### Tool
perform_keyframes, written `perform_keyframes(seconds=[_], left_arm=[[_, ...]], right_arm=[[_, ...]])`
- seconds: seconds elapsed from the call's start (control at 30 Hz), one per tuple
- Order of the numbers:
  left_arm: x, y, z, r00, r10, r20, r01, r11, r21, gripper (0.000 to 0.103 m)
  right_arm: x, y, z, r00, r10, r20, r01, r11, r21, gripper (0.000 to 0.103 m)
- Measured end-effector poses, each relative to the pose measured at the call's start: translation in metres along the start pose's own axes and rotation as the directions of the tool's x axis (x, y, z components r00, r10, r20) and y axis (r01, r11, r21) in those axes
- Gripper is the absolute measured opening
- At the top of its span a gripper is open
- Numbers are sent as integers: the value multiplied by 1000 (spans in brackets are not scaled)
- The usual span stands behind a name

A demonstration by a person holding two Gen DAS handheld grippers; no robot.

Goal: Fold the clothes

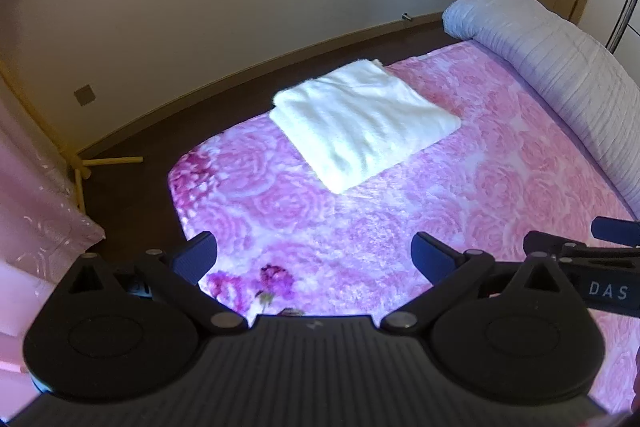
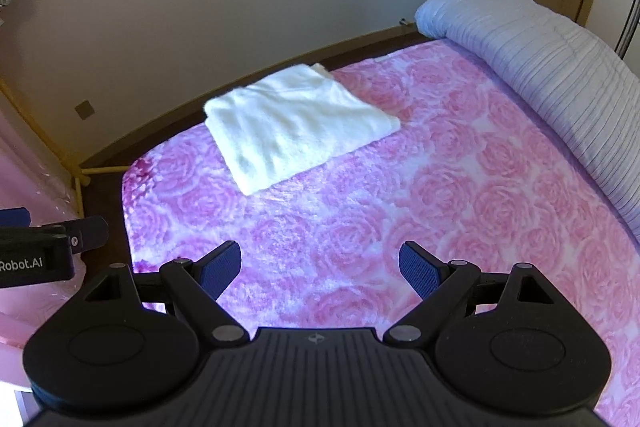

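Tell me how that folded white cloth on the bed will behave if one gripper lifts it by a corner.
The white cloth looks soft and fluffy, so it would probably droop and unfold. Its stacked layers likely separate; it seems light.

A white fluffy cloth (image 1: 364, 123) lay folded into a neat rectangle. It rested flat near the far left edge of the pink rose-patterned bed (image 1: 440, 211), above frame centre.

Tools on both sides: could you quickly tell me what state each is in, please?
Left tool: open, holding nothing, above the pink bedspread.
Right tool: open, holding nothing; the folded white cloth lies untouched ahead.
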State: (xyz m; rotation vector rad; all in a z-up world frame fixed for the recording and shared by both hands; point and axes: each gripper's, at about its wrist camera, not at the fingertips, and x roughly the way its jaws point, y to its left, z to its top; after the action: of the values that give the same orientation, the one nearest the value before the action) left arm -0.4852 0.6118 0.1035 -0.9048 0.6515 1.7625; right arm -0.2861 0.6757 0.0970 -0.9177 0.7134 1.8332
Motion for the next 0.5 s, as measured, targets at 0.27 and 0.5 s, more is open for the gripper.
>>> perform_keyframes(seconds=[0.27, 0.5], left_arm=[[24, -5, 21, 1000, -5, -14, 5, 1000, 12, 102], [37, -10, 33, 1000, -10, -16, 10, 999, 34, 102]], right_arm=[[21, -6, 17, 1000, -11, -12, 11, 1000, 16, 89], [35, -8, 31, 1000, -16, -15, 16, 1000, 21, 89]])
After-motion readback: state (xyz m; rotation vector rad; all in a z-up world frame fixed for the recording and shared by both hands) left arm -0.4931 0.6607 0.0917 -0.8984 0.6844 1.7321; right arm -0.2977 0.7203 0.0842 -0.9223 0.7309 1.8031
